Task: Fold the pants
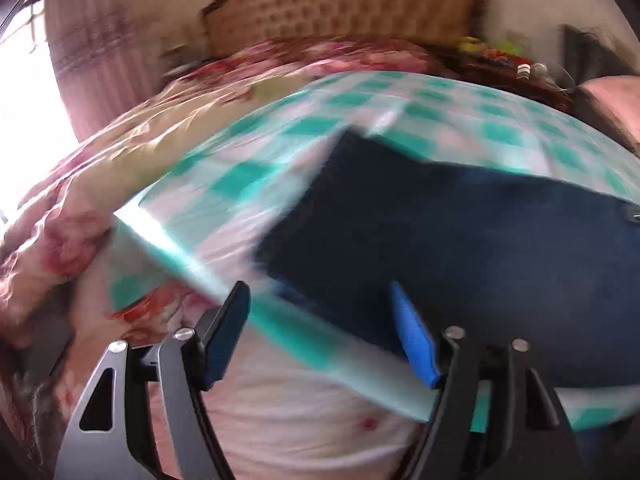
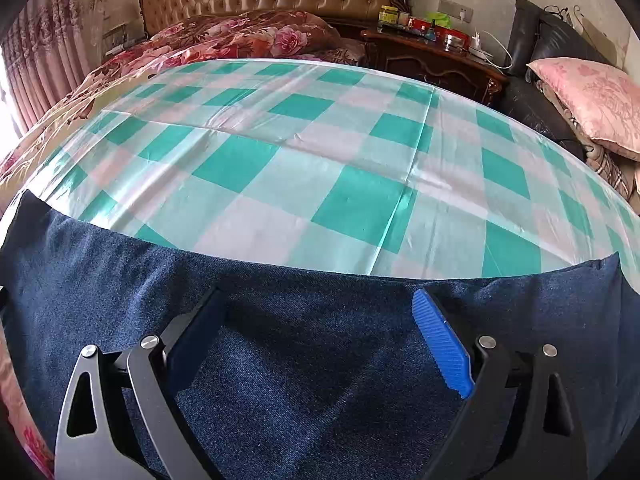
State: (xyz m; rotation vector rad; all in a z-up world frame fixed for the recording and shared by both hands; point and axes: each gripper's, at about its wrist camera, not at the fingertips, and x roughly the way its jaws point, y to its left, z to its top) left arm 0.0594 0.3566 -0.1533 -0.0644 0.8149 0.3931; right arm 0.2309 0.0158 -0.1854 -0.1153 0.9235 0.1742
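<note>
Left wrist view, heavily smeared by motion: the dark navy denim pants [image 1: 460,232] lie flat on the green-and-white checked plastic sheet [image 1: 280,136] that covers the bed. Their squared end reaches up and left, one corner near the middle of the picture, and the cloth runs off to the right. Left of that end the checked sheet lies bare as far as the pink floral quilt [image 1: 80,184], which bunches along the bed's left side below a bright window. The tufted tan headboard [image 1: 340,4] stands at the far end. The left gripper [image 1: 320,300] points down at the near-left edge of the pants. Its jaws stand wide apart, the right blue pad [image 1: 412,340] over the denim's border and the left one over the sheet; with the blur it seems that neither presses on cloth.

Right wrist view, sharp: the pants fill the near part of the picture in a broad band, their far edge running straight across from left to right. Beyond it the checked sheet is bare up to the quilt and headboard. A dark carved wooden nightstand [image 2: 432,60] crowded with small bottles and a pink patterned pillow [image 2: 592,100] sit at far right. The right gripper [image 2: 320,312] tilts steeply down over the denim, jaws spread wide, nothing clamped between them.
</note>
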